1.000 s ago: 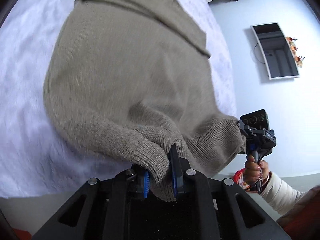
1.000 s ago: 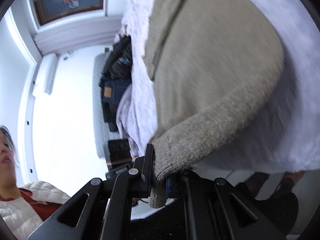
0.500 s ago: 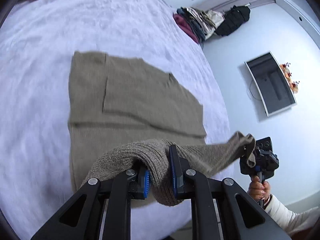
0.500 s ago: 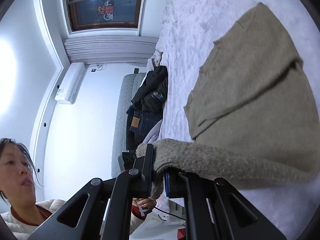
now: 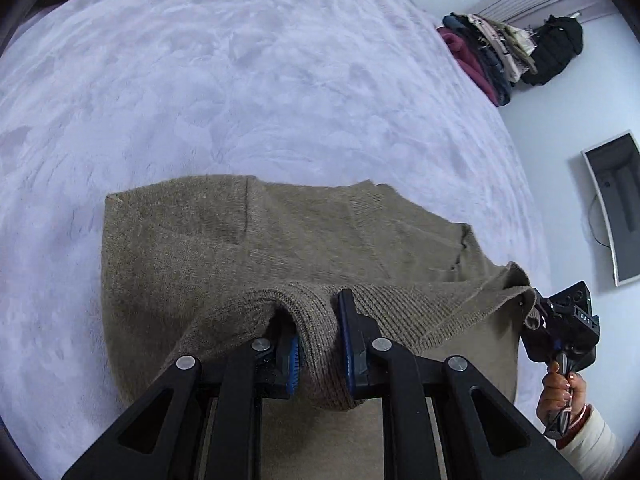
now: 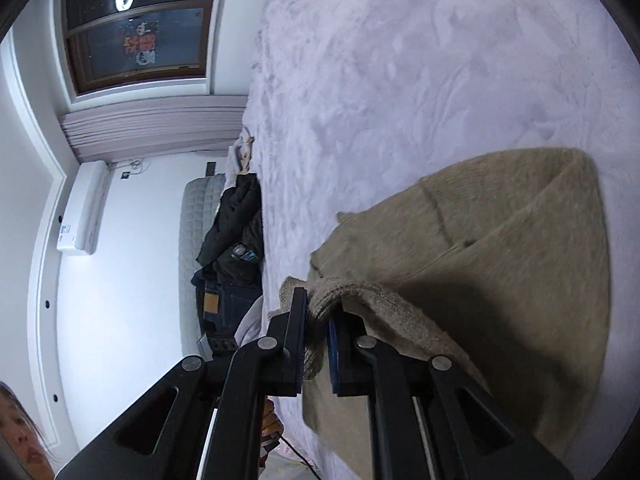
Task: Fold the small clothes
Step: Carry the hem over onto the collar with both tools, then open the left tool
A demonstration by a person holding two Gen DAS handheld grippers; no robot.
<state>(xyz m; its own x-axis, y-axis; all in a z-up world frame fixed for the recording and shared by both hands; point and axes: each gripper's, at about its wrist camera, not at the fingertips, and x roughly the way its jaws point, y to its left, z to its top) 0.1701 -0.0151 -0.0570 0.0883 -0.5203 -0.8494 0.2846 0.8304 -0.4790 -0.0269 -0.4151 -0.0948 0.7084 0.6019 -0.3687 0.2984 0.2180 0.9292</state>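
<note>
- Sweater (image 5: 248, 248): a tan knitted garment lying on the bed (image 5: 240, 80), near its closer edge; the far portion rests flat on the cover, while the ribbed near edge is raised off the surface and stretched between the two grippers.
- Left gripper (image 5: 320, 344): seen from its own wrist view; its jaws, lined with blue pads (image 5: 294, 364), pinch a bunched fold of the sweater's ribbed hem, which fills the gap between them and hangs a little below.
- Right gripper (image 5: 536, 312): in the left wrist view it appears at the right, its black body gripped by the person's hand (image 5: 560, 390); a corner of the sweater is drawn up to its tip. In the right wrist view the same gripper (image 6: 318, 320) has its jaws pressed on a rolled knitted edge.
- Bed: covered by a pale lilac plush blanket (image 6: 400, 80) with a brushed, uneven nap; it carries the sweater.
- Clothes pile (image 5: 484, 52): folded garments in maroon, dark and light tones, stacked at the far edge of the bed, well apart from the sweater; a black bag (image 5: 556, 48) sits just beside it.
- Wall screen (image 5: 616, 204): a dark rectangular panel on the white wall to the right.
- Dark garments (image 6: 236, 240): black clothing and blue jeans heaped against a grey quilted headboard (image 6: 200, 240) in the right wrist view.
- Window (image 6: 136, 28): dark panes above a white air-conditioning unit (image 6: 82, 208).
</note>
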